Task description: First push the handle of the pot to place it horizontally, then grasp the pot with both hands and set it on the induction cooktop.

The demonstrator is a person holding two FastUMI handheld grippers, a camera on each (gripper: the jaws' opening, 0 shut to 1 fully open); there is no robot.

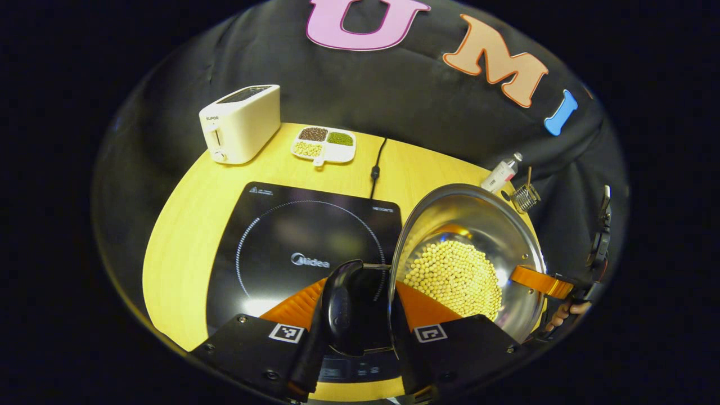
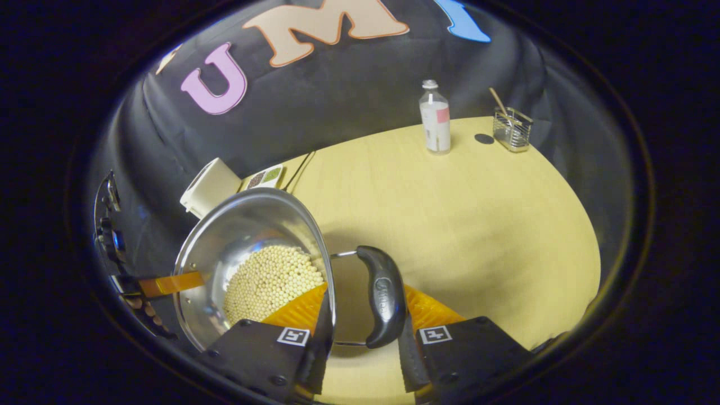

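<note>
We see the pot [image 1: 467, 253], holding pale beans, at four o'clock above the induction cooktop [image 1: 304, 247], lifted off the tabletop [image 2: 450, 225]. The left tongs [image 1: 360, 315] clamp its dark handle [image 1: 343, 304]; the right tongs [image 2: 360, 320] clamp the opposite handle [image 2: 382, 292]. Both tongs hide the pot's underside, and we cannot tell its height.

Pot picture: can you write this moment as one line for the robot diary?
stage: two-handed carry | pot: holds beans, beside induction cooktop | left gripper: shut on pot handle | right gripper: shut on other handle
</note>
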